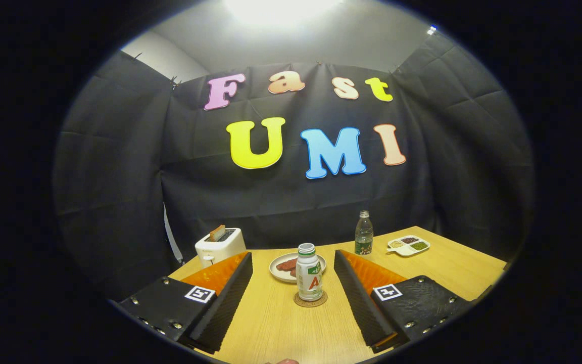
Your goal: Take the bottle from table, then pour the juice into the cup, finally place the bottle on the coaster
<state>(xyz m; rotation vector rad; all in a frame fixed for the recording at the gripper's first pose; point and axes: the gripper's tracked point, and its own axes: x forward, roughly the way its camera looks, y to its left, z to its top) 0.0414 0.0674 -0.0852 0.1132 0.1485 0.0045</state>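
Your gripper [293,298] stands spread wide above the wooden table [463,268], fingers clear of everything. The small white bottle [309,273] sits upright on the round coaster [310,300], between and just ahead of the fingertips, touching neither. It hides part of the plate [278,268] behind it. Further back stand a clear bottle [364,233], a divided dish [408,245] and a toaster [219,244], partly cut off by one finger.
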